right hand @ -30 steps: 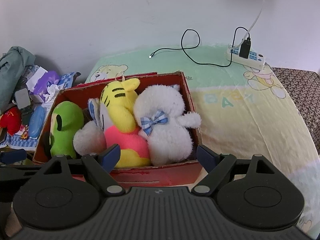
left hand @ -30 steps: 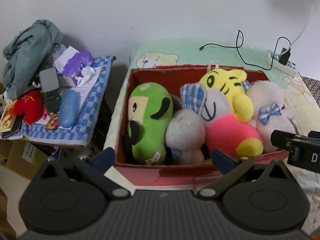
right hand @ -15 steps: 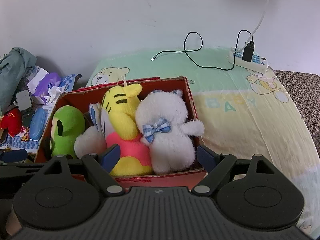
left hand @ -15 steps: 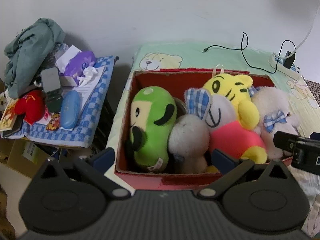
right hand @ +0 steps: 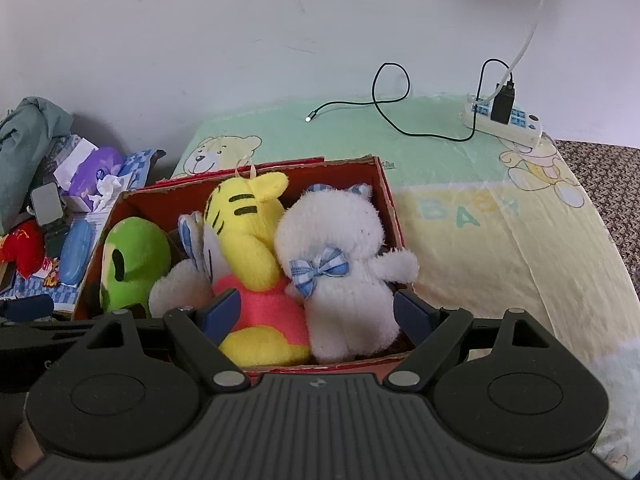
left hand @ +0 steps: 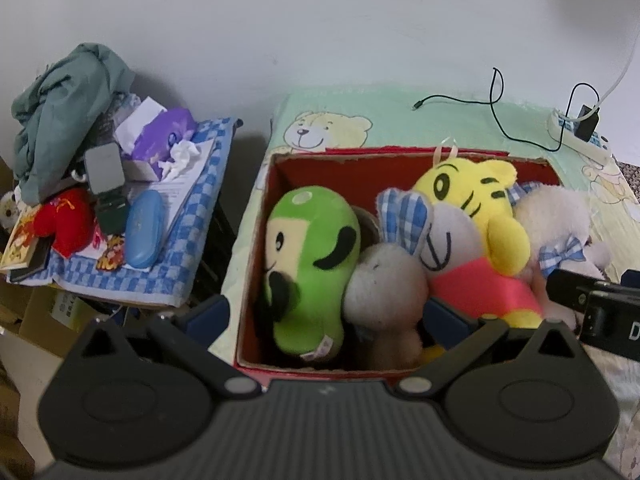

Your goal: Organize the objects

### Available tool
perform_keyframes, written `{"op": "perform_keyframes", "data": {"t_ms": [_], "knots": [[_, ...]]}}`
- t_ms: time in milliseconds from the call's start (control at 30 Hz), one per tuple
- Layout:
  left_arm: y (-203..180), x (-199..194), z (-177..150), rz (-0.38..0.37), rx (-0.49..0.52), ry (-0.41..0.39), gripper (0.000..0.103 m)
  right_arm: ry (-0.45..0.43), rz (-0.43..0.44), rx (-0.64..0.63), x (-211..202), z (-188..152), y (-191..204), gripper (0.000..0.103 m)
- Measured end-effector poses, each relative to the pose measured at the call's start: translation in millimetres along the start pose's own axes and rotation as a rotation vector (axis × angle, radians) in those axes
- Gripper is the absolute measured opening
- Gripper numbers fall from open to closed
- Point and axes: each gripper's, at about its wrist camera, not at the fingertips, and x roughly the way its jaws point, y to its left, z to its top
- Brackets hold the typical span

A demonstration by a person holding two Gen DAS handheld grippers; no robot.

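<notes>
Both grippers, left [left hand: 326, 320] & right [right hand: 318, 314], wide open, empty; grey plush [left hand: 384, 292] partly hidden

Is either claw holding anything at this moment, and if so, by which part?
Nothing is held. The left claw and right claw are both open above the plush toys in the red box.

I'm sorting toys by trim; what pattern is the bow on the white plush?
Blue-and-white gingham check on the bow of the white plush, clearest in the right wrist view.

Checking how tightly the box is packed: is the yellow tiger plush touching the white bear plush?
Touching. In the right wrist view the yellow tiger plush presses flush against the white bear plush, with no gap along their sides.
</notes>
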Motion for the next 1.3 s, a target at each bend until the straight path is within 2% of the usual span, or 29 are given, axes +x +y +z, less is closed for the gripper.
{"op": "perform_keyframes", "data": {"t_ms": [533,1300], "knots": [[2.3,12.1,-0.2,-0.003,-0.007,0.028,0.103,0.010,0.019,-0.013,8.8,3.6,3.2,0.085],[-1.7,12.5,-7.4,-0.010,-0.002,0.024,0.103,0.022,0.018,-0.005,11.4,-1.2,-0.5,0.085]]}}
